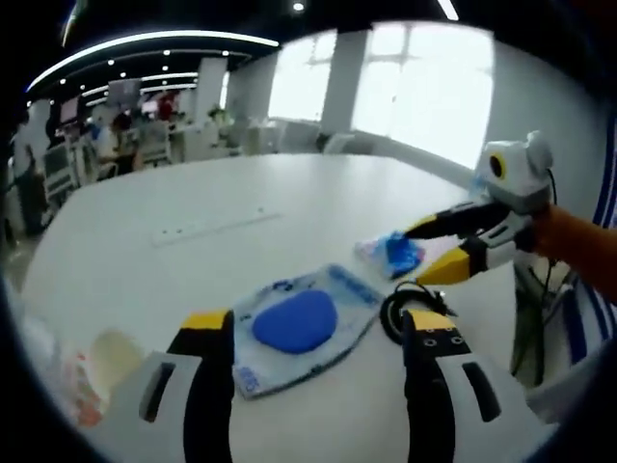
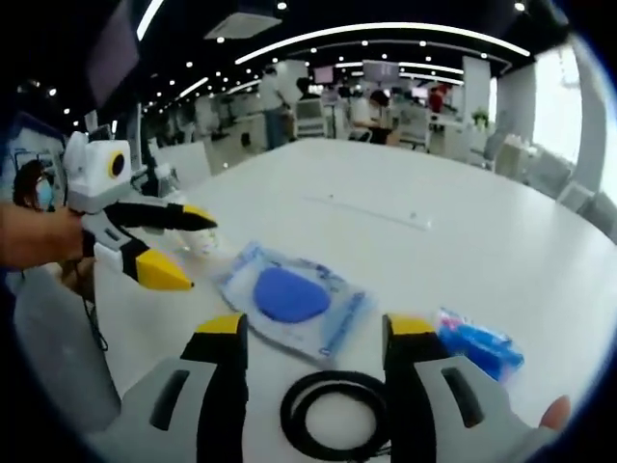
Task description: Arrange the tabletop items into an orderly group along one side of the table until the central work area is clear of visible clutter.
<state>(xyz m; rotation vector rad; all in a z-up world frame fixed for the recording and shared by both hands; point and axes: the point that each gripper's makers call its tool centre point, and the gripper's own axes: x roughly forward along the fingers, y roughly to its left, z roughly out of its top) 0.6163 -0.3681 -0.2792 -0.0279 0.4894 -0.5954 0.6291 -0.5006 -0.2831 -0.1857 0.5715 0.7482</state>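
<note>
**Fingers spread on both grippers, nothing held — still at the pick-selection step**

Both sets of jaws stand wide apart with no load.

- White table (image 1: 289,193): big, mostly bare. A slim strip (image 1: 214,228) lies flat toward the middle. All the loose clutter sits near the person's edge, not yet grouped.
- Clear pouch with blue oval pad (image 1: 301,324): largest loose item. In the left gripper view it lies flat just ahead of the left gripper (image 1: 323,333), roughly between its jaw tips. In the right gripper view it is ahead of the right gripper's left jaw.
- Black cable coil (image 2: 337,415): lies on the table between the jaws of the right gripper (image 2: 313,333), close to the camera. In the left gripper view it sits just beside the left gripper's right jaw tip.
- Small blue-and-clear packet (image 1: 393,255): in the left gripper view the right gripper's tips are right at it, jaws parted; contact can't be confirmed. In the right gripper view it lies off to the right of the jaws, apart from the coil.
- Pale crumpled wrapper (image 1: 96,371): at the near-left edge, blurred, contents unreadable.

Judgement: sorting is barely begun, with items spread along the near edge. Next move likely needs one gripper to descend, straddle a flat item and close. The pouch is thin and flat, so a low edge pinch or a slide is called for.
</note>
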